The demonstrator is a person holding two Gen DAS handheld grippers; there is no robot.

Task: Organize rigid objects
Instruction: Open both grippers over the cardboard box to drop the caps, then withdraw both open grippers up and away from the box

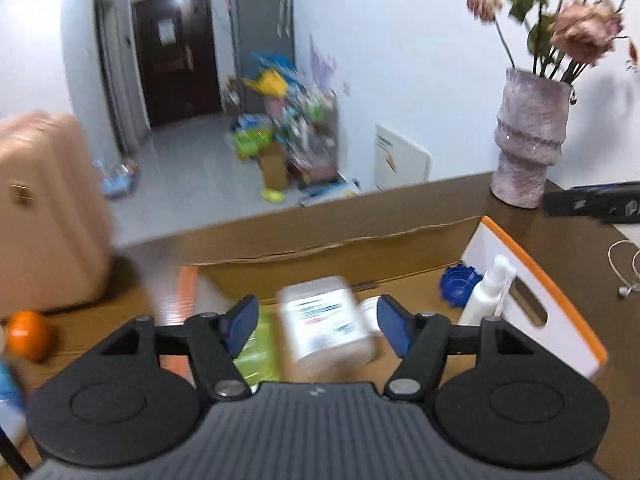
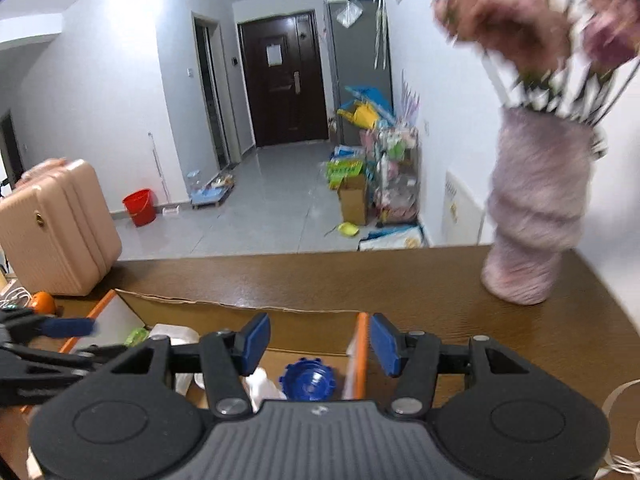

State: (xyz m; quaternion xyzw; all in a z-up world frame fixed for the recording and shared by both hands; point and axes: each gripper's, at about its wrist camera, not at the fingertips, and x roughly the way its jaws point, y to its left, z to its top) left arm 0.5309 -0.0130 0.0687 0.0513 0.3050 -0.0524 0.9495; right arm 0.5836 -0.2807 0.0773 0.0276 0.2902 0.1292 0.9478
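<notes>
An orange-rimmed cardboard box [image 1: 536, 284] sits on the brown table. In it lie a white labelled bottle [image 1: 326, 322], a white spray bottle [image 1: 486, 292], a blue ridged cap [image 1: 460, 282] and a green packet [image 1: 256, 350]. My left gripper [image 1: 316, 322] is open above the box, and the white labelled bottle lies blurred between its blue pads without touching them. My right gripper [image 2: 318, 344] is open and empty over the box's right wall [image 2: 360, 344], above the blue cap [image 2: 308, 382]. The left gripper [image 2: 60, 328] shows at the left edge of the right wrist view.
A pink vase [image 1: 528, 140] with dried flowers stands on the table at the back right; it is also in the right wrist view [image 2: 536, 216]. An orange [image 1: 26, 334] lies left of the box. A pink suitcase [image 1: 44, 208] stands at the left. White cable [image 1: 624, 268] lies at right.
</notes>
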